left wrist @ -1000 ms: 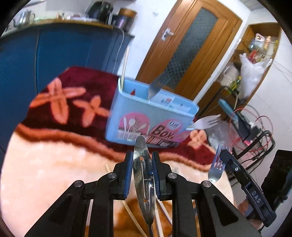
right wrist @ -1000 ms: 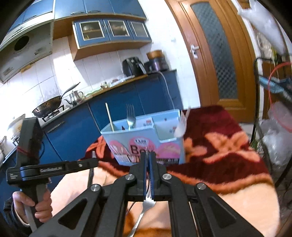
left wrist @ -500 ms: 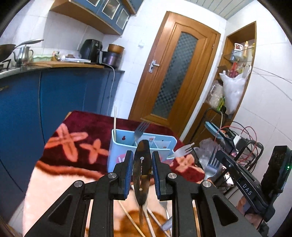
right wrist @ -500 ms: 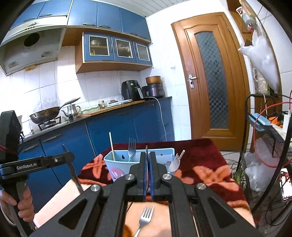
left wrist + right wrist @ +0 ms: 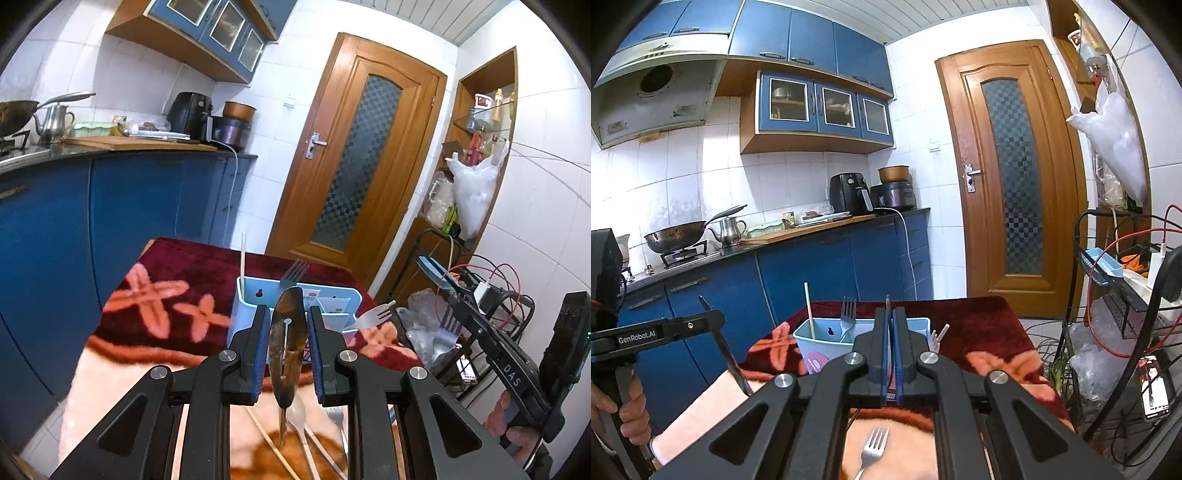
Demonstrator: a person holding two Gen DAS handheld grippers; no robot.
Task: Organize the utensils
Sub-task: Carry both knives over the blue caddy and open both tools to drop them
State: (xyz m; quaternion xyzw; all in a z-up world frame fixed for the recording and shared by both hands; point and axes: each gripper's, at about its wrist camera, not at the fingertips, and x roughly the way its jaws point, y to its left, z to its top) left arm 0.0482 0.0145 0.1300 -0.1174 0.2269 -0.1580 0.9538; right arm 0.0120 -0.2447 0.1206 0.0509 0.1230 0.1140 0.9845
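Spoon (image 5: 287,347), shiny steel oval, in left fingers | right fingers pinch flat fork (image 5: 875,448) handle | fuzzy blanket (image 5: 162,273)

Lettering on the two handheld grippers

"GenRobot.AI" stands in white on the left gripper's (image 5: 709,325) black arm; "DAS" runs along the right gripper's (image 5: 452,321) black body.
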